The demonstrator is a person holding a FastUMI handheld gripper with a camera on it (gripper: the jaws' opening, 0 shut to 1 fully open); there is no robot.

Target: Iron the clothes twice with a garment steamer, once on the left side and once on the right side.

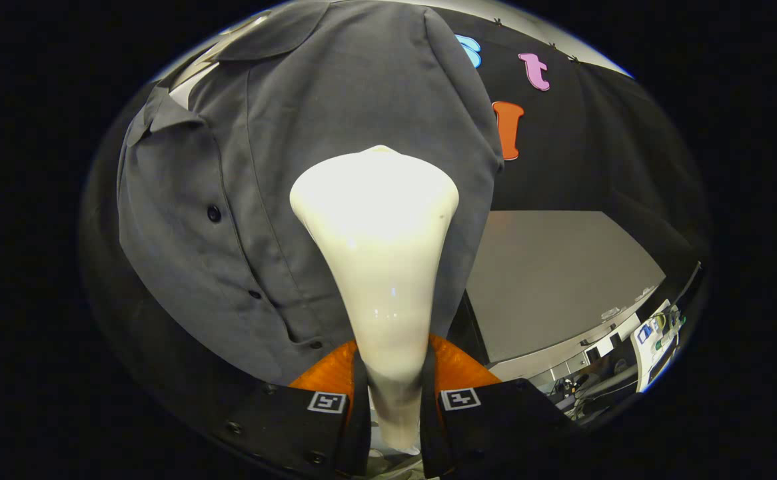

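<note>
Where the two fingers meet at the near end, the glossy cream-white plastic garment steamer (376,267) stands clamped between them, its narrow handle pinched on both sides and its body flaring upward into a wide, rounded head. The gripper (394,400) is thus closed on the steamer's handle, each finger pressing a flank of it, with a small square black-and-white marker on the top of each finger.

That broad head lies over the front of the dark grey short-sleeved button-up shirt (308,133), which hangs just beyond the fingers; whether the head touches the cloth cannot be told. The steamer covers the shirt's panel to the right of the button placket, and the row of small dark buttons (214,213) runs down the cloth on the other side of the steamer. The shirt's collar sits at the top, spread open.

Beyond the shirt's right edge hangs the black cloth booth wall (595,147). Below it stretches a flat pale grey tabletop (548,280), and past its far edge lies a clutter of cables and equipment (655,333), too small to identify.
</note>
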